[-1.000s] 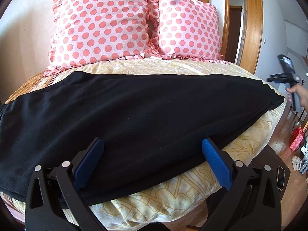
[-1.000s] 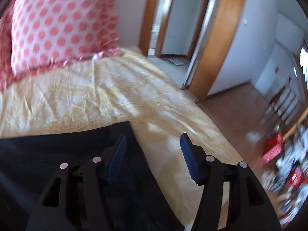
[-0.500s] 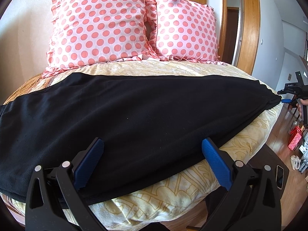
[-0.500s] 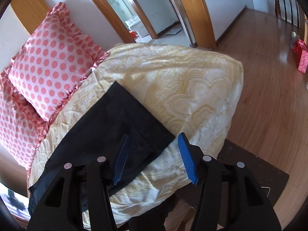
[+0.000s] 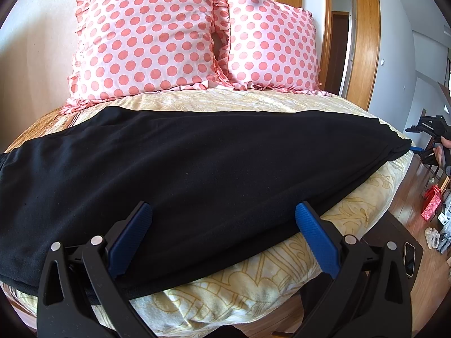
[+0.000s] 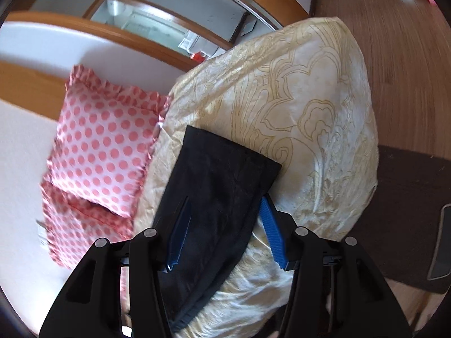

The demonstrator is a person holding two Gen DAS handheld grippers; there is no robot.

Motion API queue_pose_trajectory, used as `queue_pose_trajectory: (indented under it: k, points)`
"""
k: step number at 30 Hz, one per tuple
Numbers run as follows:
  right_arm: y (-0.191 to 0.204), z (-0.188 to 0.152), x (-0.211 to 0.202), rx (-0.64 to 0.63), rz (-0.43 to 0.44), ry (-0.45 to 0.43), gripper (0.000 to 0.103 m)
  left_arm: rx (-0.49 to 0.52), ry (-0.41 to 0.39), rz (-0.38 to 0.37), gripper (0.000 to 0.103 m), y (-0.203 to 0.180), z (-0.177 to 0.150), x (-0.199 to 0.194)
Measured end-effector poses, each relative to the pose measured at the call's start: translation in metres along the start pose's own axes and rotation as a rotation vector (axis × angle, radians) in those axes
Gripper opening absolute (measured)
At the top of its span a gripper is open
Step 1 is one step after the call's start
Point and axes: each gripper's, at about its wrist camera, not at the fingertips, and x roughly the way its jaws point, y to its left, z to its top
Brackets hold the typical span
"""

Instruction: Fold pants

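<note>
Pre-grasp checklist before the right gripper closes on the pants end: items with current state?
1. Black pants laid out flat across the bed: ok.
2. Right gripper lined up on the narrow end, fabric between its fingers: ok.
3. Right pads pressing the fabric: not ok. The jaws have just been closing a little, but gaps show on both sides.
4. Only pants, not the yellow cover, between the right fingers: cannot tell; the lower finger sits at the fabric edge over the cover.
5. Left gripper open and ready above the pants' near edge: ok.
6. Pillows away from the pants: ok.
</note>
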Motion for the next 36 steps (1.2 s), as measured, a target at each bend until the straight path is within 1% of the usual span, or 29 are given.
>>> queue_pose_trajectory:
  k: [1,5,6,7,9,12,14,16,19,21,22,24,25,26,27,28,29,30,31,33,35,36]
  points:
    - [-0.001,0.001,0.003,0.002,0.007,-0.013,0.05,-0.002,-0.001,0.0,0.101,0.0,0.0,0.0]
    - [0.001,0.002,0.008,-0.026,-0.02,-0.047,0.035,-0.003,0.0,0.001,0.101,0.0,0.0,0.0]
    - [0.0,0.002,0.008,-0.03,-0.029,-0.054,0.027,-0.004,-0.001,-0.001,0.101,0.001,0.0,0.0]
    - [-0.001,0.001,0.009,-0.038,-0.043,-0.061,0.015,-0.006,-0.001,-0.004,0.101,0.001,0.0,0.0]
    - [-0.005,-0.001,0.006,-0.046,-0.025,-0.078,0.014,-0.013,-0.002,-0.009,0.101,0.001,0.0,-0.001]
    - [0.011,-0.007,0.0,-0.142,0.006,-0.117,0.013,-0.03,0.0,-0.021,0.101,0.002,0.002,-0.001]
    - [0.034,-0.012,-0.001,-0.226,0.043,-0.124,0.013,-0.042,0.0,-0.028,0.101,0.003,0.002,-0.002]
    - [0.065,-0.022,-0.002,-0.314,0.097,-0.119,0.013,-0.051,-0.004,-0.033,0.101,0.003,0.002,-0.003]
    - [0.123,-0.05,0.004,-0.468,0.202,-0.091,0.013,-0.073,-0.012,-0.047,0.101,0.004,0.002,-0.006]
    - [0.167,-0.084,0.014,-0.586,0.304,-0.036,0.013,-0.092,-0.024,-0.061,0.101,0.004,0.002,-0.011]
    - [0.181,-0.099,0.018,-0.626,0.339,-0.009,0.013,-0.099,-0.031,-0.065,0.101,0.005,0.003,-0.013]
    - [0.215,-0.148,0.037,-0.726,0.444,0.091,0.013,-0.122,-0.052,-0.074,0.101,0.005,0.003,-0.021]
    - [0.225,-0.168,0.044,-0.756,0.477,0.135,0.013,-0.13,-0.057,-0.075,0.101,0.006,0.002,-0.023]
    - [0.236,-0.198,0.058,-0.804,0.513,0.212,0.013,-0.144,-0.065,-0.075,0.101,0.008,0.002,-0.027]
    - [0.242,-0.222,0.069,-0.834,0.534,0.27,0.013,-0.157,-0.072,-0.073,0.101,0.01,0.002,-0.031]
    - [0.245,-0.254,0.084,-0.873,0.55,0.352,0.013,-0.167,-0.078,-0.07,0.101,0.012,0.002,-0.033]
    - [0.244,-0.275,0.094,-0.916,0.555,0.405,0.013,-0.181,-0.085,-0.06,0.101,0.015,0.002,-0.037]
    - [0.241,-0.301,0.107,-0.956,0.537,0.472,0.013,-0.193,-0.091,-0.051,0.101,0.018,0.001,-0.04]
    - [0.234,-0.324,0.12,-0.988,0.507,0.531,0.013,-0.209,-0.099,-0.039,0.101,0.022,0.0,-0.044]
    - [0.22,-0.351,0.14,-1.009,0.438,0.62,0.013,-0.232,-0.109,-0.024,0.101,0.029,-0.002,-0.05]
    - [0.215,-0.357,0.151,-0.997,0.413,0.626,0.013,-0.258,-0.118,-0.004,0.101,0.038,-0.004,-0.056]
    - [0.216,-0.355,0.15,-0.99,0.42,0.617,0.013,-0.269,-0.121,0.007,0.101,0.041,-0.005,-0.058]
